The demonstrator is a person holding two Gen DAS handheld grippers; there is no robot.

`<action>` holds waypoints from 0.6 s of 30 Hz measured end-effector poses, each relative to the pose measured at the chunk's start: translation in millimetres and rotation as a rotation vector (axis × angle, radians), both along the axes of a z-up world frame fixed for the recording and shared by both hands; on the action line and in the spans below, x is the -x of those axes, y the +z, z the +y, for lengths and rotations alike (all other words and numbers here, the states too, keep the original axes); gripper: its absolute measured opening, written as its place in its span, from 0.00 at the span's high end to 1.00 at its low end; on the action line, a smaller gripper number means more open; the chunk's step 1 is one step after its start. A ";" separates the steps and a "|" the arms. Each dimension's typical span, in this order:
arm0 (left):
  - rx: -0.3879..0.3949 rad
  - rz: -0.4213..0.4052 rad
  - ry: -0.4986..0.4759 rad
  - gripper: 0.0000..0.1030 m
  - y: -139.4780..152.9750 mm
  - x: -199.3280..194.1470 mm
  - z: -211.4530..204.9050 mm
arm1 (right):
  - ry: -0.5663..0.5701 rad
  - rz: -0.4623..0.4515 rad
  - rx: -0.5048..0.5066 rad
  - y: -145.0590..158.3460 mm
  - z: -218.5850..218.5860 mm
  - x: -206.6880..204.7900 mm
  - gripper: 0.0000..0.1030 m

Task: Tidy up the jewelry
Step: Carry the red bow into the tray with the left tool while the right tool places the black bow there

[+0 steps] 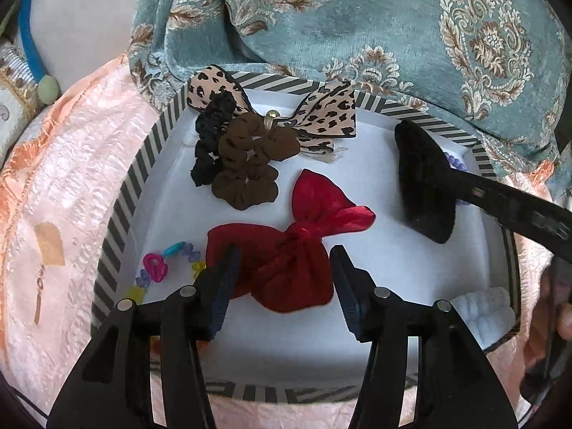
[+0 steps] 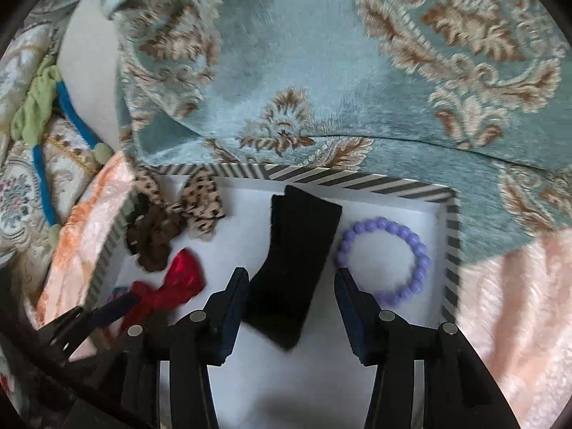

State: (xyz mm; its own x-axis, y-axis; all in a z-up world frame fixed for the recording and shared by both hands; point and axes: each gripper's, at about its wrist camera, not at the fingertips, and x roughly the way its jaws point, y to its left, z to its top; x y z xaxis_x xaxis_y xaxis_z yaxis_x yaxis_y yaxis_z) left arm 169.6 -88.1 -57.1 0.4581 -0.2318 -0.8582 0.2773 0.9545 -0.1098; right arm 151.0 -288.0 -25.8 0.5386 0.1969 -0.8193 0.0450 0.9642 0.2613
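Note:
A striped-rim white box [image 1: 118, 211] [image 2: 452, 236] holds hair accessories. In the left wrist view my left gripper [image 1: 286, 271] is open, its jaws on either side of a red satin bow [image 1: 286, 246]. Behind it lie a brown scrunchie [image 1: 250, 157], a black scrunchie [image 1: 211, 143], a leopard-print bow [image 1: 321, 111] and colourful small bands [image 1: 161, 264]. In the right wrist view my right gripper [image 2: 289, 293] is open over a black velvet pad [image 2: 296, 250], beside a purple bead bracelet [image 2: 386, 261]. The right gripper also shows in the left wrist view [image 1: 500, 200], above the pad [image 1: 425, 182].
The box rests on pink fabric [image 1: 64, 214]. A teal floral cushion [image 1: 357, 18] rises right behind the box. A white folded item [image 1: 482, 311] lies in the box's right front corner. A blue band [image 2: 64, 114] lies on patterned cloth at far left.

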 end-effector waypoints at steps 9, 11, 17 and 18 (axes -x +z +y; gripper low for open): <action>-0.018 -0.053 0.026 0.49 27.2 39.2 17.2 | -0.038 -0.069 0.039 32.8 3.9 77.9 0.44; -0.023 -0.075 0.029 0.49 35.2 51.2 22.0 | -0.035 -0.065 0.040 32.4 9.7 90.3 0.44; -0.034 -0.133 0.064 0.49 57.0 88.8 37.1 | -0.017 -0.067 0.042 36.3 31.0 133.6 0.44; -0.037 -0.144 0.067 0.49 60.9 96.2 39.8 | -0.020 -0.072 0.033 37.7 33.0 138.9 0.44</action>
